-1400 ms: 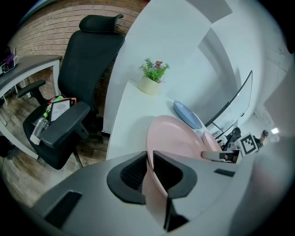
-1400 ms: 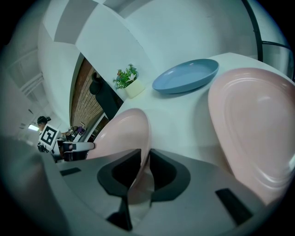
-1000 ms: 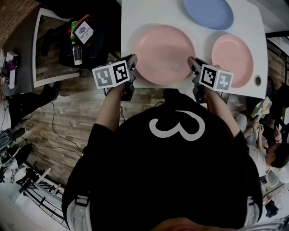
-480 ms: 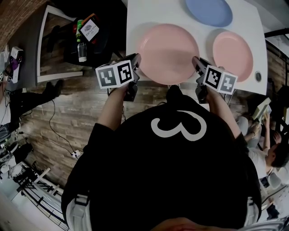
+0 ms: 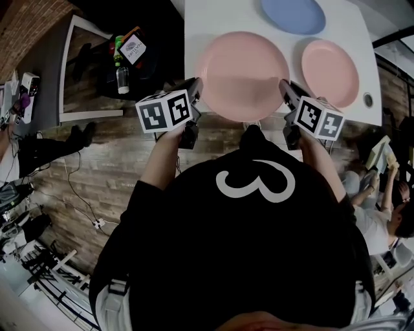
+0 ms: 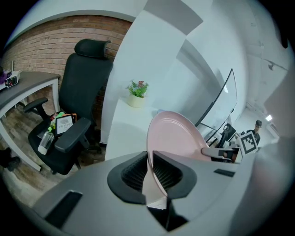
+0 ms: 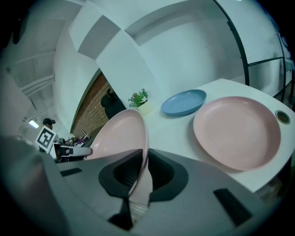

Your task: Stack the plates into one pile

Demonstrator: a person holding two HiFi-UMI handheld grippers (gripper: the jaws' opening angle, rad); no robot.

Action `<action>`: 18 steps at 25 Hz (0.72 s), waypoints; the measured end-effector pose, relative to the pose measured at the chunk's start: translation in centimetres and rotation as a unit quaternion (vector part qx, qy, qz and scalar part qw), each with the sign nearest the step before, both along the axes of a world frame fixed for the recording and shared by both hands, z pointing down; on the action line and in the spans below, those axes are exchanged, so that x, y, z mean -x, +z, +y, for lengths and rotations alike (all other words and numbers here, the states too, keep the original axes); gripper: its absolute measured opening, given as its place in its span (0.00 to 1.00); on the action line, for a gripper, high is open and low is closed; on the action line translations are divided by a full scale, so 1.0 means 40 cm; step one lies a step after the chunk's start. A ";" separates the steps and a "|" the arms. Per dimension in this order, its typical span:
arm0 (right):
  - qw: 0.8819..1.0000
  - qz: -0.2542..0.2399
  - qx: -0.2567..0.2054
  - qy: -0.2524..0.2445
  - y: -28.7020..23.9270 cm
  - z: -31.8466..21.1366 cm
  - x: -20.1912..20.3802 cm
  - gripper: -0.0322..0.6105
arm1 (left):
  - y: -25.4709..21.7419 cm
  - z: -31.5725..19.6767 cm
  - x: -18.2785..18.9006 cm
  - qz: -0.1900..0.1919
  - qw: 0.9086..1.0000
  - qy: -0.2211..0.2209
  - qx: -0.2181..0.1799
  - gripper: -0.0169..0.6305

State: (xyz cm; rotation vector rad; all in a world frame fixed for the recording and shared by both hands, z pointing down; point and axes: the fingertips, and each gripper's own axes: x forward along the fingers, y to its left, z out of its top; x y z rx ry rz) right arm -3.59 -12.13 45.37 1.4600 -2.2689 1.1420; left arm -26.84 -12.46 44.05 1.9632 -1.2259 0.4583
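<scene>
A large pink plate (image 5: 242, 71) hangs a little above the white table (image 5: 194, 26), casting a shadow on it. My left gripper (image 5: 196, 87) is shut on its left rim and my right gripper (image 5: 284, 87) on its right rim. The right jaws have just been closing on that rim. In the left gripper view the plate (image 6: 177, 136) stands edge-on between the pads (image 6: 138, 173) of the left gripper (image 6: 150, 159). The right gripper (image 7: 144, 159) shows the same plate (image 7: 122, 136). A smaller pink plate (image 5: 330, 64) (image 7: 237, 131) lies to the right, a blue plate (image 5: 293, 14) (image 7: 184, 102) beyond it.
A potted plant (image 6: 137, 94) (image 7: 140, 99) stands at the table's far end. A round grommet (image 5: 368, 99) sits near the right corner. A black office chair (image 6: 83, 92) holding a bottle and a booklet (image 5: 123, 58) stands left of the table, with a grey desk (image 5: 61, 71) beyond.
Both grippers have risen with the large pink plate, which has come up off the table and looks larger and nearer. The other two plates have not moved.
</scene>
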 end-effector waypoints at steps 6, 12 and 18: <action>0.999 0.012 -0.034 0.009 -0.054 0.030 0.001 0.13 | -0.052 0.031 0.004 0.018 1.000 0.008 -0.017 0.10; 0.998 0.008 -0.051 0.026 -0.093 0.098 0.003 0.13 | -0.109 0.080 0.006 0.013 0.999 0.025 -0.046 0.10; 0.996 0.005 -0.065 0.053 -0.121 0.176 -0.038 0.13 | -0.140 0.131 -0.036 0.013 0.997 0.050 -0.062 0.10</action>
